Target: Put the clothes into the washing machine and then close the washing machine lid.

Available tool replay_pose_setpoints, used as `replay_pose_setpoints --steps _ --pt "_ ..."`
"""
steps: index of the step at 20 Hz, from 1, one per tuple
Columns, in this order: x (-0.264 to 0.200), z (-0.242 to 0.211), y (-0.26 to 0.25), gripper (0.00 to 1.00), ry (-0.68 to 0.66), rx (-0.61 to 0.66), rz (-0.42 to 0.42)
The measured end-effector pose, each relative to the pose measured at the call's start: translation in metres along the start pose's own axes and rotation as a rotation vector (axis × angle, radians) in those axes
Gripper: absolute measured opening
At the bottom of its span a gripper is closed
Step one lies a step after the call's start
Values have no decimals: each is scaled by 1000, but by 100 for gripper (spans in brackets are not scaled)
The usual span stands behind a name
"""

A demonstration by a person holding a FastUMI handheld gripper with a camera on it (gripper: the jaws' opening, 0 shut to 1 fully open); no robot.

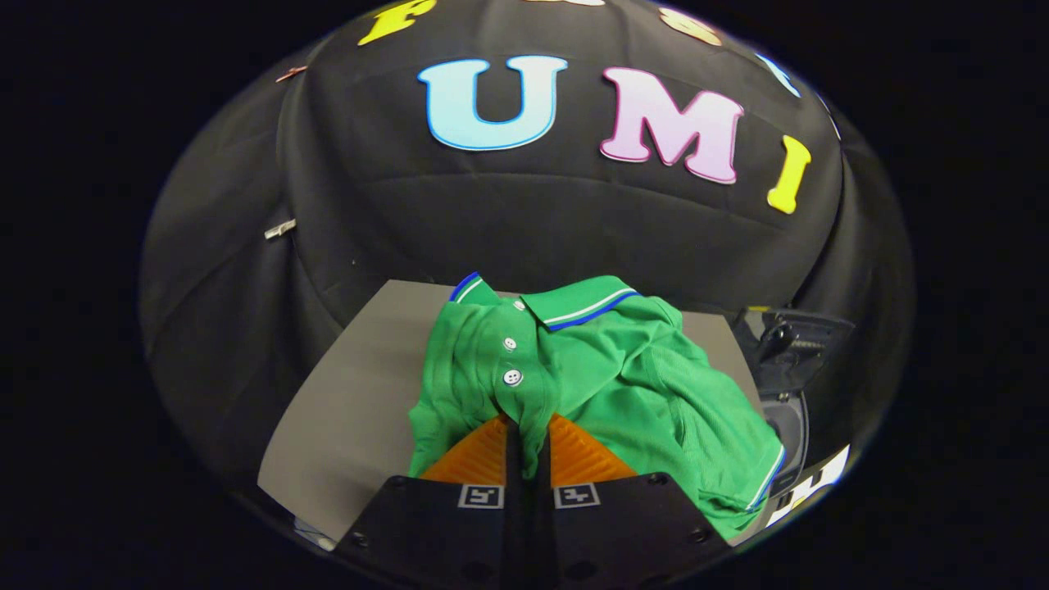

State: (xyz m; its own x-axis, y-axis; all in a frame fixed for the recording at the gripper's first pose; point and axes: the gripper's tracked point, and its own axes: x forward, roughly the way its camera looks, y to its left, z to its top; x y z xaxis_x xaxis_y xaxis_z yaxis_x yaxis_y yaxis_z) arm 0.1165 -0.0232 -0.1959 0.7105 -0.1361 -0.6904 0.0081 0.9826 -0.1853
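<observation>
Green shirt (pixel 590 369) on grey table (pixel 352 410), its placket seemingly pinched between gripper (pixel 527 430) fingers.

A grey table top (pixel 344 410) stands before the black cloth wall (pixel 508 221).
</observation>
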Motion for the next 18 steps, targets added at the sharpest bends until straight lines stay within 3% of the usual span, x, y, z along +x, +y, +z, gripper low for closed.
replay_pose_setpoints --steps 7,18 --pt "-15 22 1 7 -112 -67 57" --pt "-72 46 -69 7 -153 -53 197"
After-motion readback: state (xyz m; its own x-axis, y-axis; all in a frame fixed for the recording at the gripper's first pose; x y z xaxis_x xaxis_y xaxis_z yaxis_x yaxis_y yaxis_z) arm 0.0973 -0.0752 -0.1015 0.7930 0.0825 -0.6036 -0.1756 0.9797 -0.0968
